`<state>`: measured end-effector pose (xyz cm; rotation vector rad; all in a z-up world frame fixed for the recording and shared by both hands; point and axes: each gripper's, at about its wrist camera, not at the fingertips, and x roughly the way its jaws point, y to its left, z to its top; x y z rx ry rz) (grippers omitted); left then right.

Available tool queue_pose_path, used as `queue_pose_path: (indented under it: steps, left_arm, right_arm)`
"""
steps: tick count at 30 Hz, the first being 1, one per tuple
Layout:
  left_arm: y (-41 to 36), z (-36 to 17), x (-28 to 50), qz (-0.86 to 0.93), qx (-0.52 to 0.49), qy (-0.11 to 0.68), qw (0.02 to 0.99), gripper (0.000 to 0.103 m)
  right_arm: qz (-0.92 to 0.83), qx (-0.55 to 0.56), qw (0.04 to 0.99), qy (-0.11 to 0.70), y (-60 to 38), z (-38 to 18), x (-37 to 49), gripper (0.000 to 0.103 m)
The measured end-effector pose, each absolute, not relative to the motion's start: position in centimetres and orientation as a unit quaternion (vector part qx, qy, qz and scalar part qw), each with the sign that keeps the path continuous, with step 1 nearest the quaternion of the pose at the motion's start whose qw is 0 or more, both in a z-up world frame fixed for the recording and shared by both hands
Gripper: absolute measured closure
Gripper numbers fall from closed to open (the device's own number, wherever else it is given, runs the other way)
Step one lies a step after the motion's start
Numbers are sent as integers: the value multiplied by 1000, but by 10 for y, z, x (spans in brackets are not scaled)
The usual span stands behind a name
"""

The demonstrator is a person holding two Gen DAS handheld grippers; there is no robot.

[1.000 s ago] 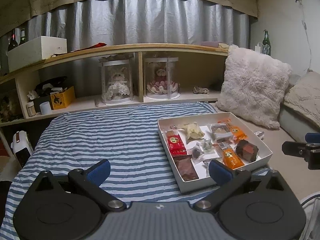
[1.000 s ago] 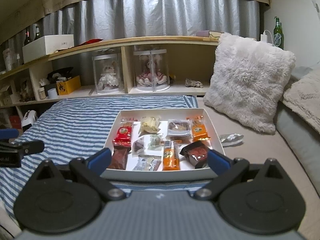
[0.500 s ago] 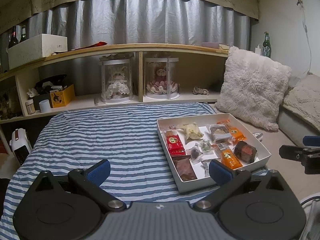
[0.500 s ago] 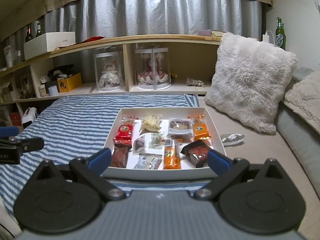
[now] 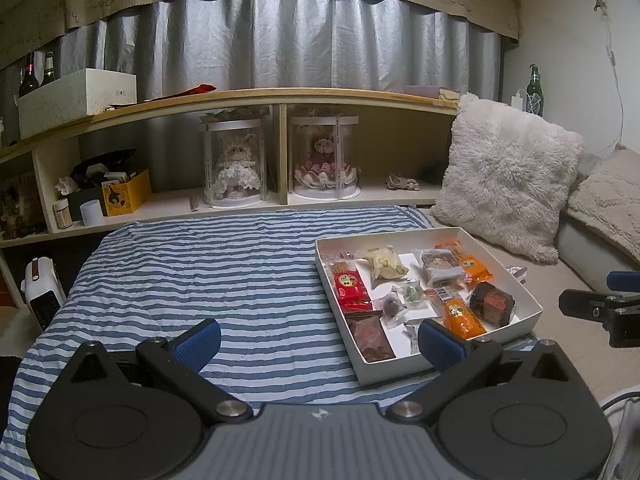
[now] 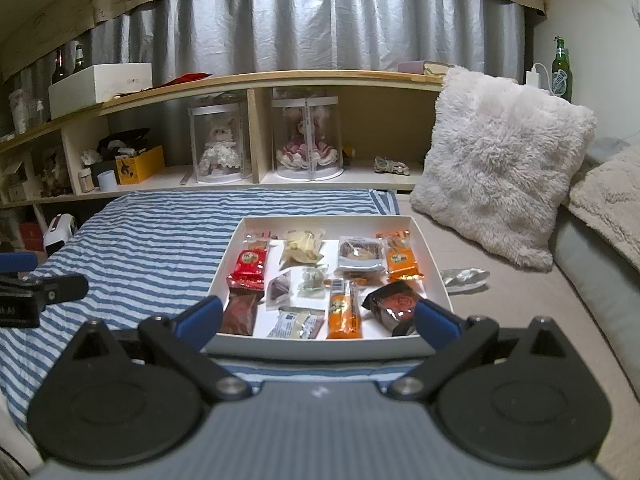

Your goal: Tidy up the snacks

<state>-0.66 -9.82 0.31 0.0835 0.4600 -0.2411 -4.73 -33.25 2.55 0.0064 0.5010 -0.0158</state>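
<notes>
Shallow white cardboard box (image 6: 320, 346) of wrapped snacks sits centre frame, within reach. Left gripper (image 5: 318, 338) and right gripper (image 6: 318, 316) both spread wide, empty, presumably ready to pick.

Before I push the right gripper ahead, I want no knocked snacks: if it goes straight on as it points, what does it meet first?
Probably the near wall of the white snack box, centred between the right gripper's open fingers; height is unclear, so it might pass over onto the wrapped snacks.

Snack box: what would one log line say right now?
left gripper: open, empty | right gripper: open, empty | white box: snacks inside, untouched
</notes>
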Motion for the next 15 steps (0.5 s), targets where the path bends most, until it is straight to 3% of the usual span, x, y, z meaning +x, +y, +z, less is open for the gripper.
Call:
queue_pose_path:
  steps: [15]
  left_arm:
    - [-98, 3, -7, -119, 41, 227, 966, 0]
  right_arm:
    - [-9, 2, 968, 250, -331, 25, -49, 1]
